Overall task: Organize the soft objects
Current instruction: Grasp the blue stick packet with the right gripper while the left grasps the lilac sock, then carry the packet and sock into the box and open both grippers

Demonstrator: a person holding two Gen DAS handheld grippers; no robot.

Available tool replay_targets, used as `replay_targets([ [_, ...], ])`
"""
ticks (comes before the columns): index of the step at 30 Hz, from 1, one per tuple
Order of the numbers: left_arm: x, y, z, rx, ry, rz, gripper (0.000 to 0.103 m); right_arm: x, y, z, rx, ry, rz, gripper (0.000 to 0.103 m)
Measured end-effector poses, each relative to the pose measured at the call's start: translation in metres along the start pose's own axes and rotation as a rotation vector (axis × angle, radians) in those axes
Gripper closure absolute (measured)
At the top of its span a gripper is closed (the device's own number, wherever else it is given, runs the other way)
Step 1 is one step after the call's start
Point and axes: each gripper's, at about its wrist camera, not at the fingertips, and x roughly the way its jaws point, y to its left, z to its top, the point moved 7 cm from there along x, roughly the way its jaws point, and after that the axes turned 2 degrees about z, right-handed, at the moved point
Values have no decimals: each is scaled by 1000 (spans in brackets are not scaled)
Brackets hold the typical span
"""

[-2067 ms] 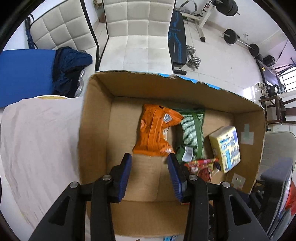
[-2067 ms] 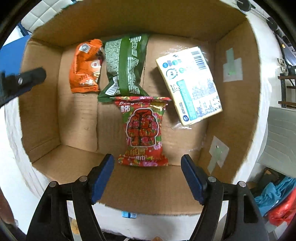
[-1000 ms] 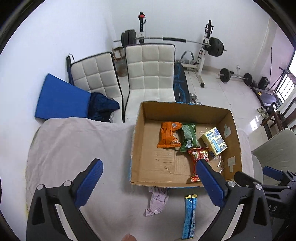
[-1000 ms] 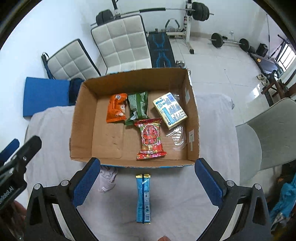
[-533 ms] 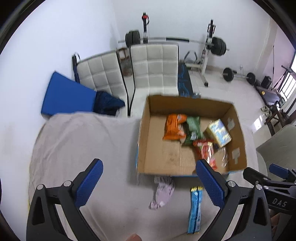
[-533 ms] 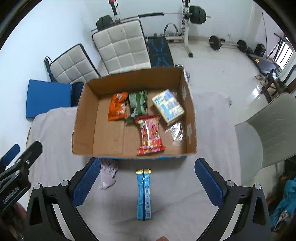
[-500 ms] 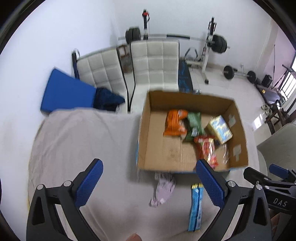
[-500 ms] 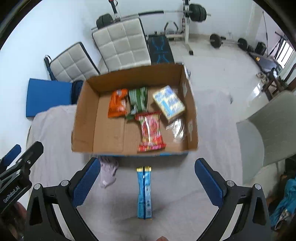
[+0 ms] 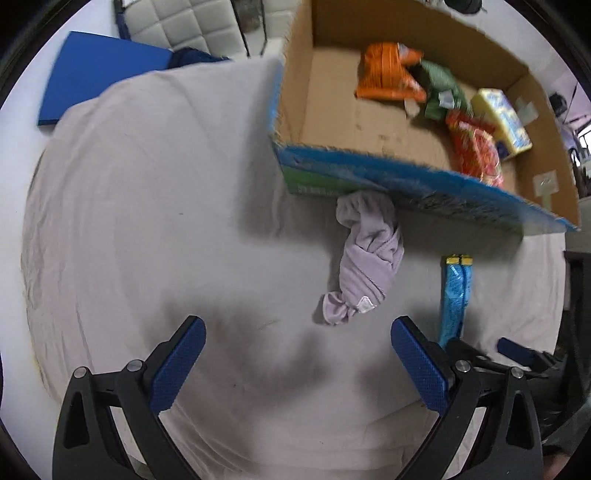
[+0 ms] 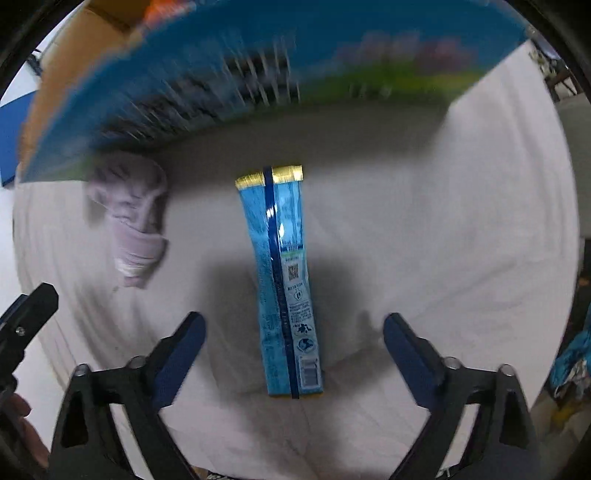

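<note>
A crumpled lilac cloth [image 9: 369,254] lies on the white sheet against the front wall of the cardboard box [image 9: 406,177]. My left gripper [image 9: 297,339] is open and empty, low over the sheet just short of the cloth. A long blue snack packet [image 10: 282,280] lies lengthwise on the sheet. My right gripper [image 10: 293,334] is open, its fingers on either side of the packet's near half, not touching it. The cloth [image 10: 133,236] shows blurred at the left of the right wrist view. The packet [image 9: 455,291] shows right of the cloth in the left wrist view.
The box holds an orange bag [image 9: 388,72], a green bag [image 9: 441,92], a red bag [image 9: 474,147] and a yellow-blue pack [image 9: 504,116]. Its blue printed front wall [image 10: 258,74] looms close above the packet. A blue mat [image 9: 99,74] and white chairs [image 9: 184,22] stand behind.
Both grippers have dropped from high above the table to just over the sheet, the left toward the lilac cloth, the right around the blue packet. Both stay open.
</note>
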Motion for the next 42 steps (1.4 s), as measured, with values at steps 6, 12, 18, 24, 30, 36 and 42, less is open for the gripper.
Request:
replay_targets([
  [6,28,-24,14,60,52,-10,0,25,-1,-2,-2,4,-51,66],
  [12,63,-52,27,105,135,-34,0,22,-15,-6,29,31,-38,73],
  [18,82,-72,26,119,184,-75,62,12,-31,-4,36,35,-59,73],
  [24,78,-74,5,101,168,-74,65,1,-26,1,22,34,-43,74],
  [30,57,-66,-30,59,133,-88,66,-11,-14,-1,-20,27,-13,77],
  [36,18,-75,-58,34,69,-120,66,-30,-15,-8,-49,24,29,78],
  [42,-32,-85,-66,35,2,-176,66,-64,-15,-17,-60,1,103,79],
])
